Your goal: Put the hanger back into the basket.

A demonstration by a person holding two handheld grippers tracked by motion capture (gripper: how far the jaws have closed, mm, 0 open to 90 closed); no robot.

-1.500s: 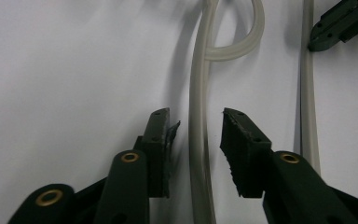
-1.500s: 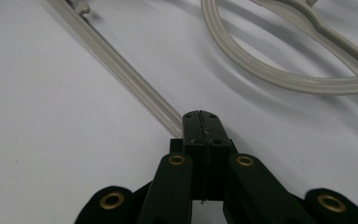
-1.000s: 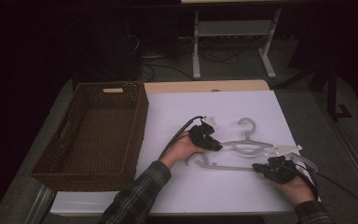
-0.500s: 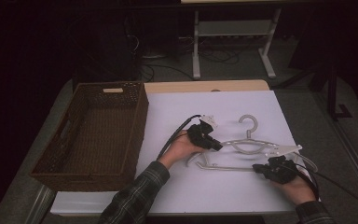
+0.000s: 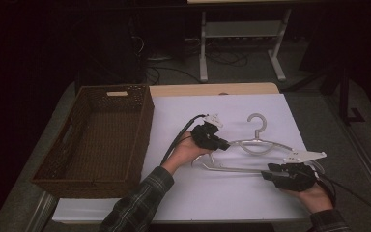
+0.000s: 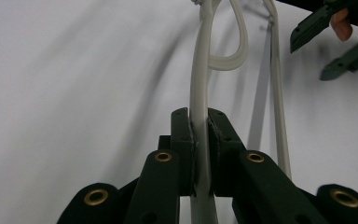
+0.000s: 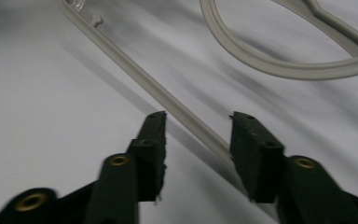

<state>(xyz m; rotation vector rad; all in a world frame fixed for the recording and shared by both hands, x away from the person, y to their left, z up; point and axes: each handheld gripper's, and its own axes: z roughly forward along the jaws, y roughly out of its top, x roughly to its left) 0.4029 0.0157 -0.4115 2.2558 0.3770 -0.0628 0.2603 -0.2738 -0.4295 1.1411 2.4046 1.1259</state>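
Clamping the hanger (image 6: 200, 93), left tool (image 6: 200, 135); right tool (image 7: 198, 140) straddles its bar.

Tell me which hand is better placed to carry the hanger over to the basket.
The left. Its tool is already shut on the grey plastic hanger, and it sits nearer the wicker basket. The right tool is open, its jaws either side of the hanger's bottom bar, and it is on the far side from the basket.

My jaws are matte black with small brass-coloured rivets (image 6: 162, 157). The hanger (image 5: 261, 145) beside them is pale grey, near translucent. It lies on a plain white table cover (image 5: 183, 116). Left of that cover sits a dark brown woven basket (image 5: 101, 140). My sleeves (image 5: 140, 205) are dark plaid.
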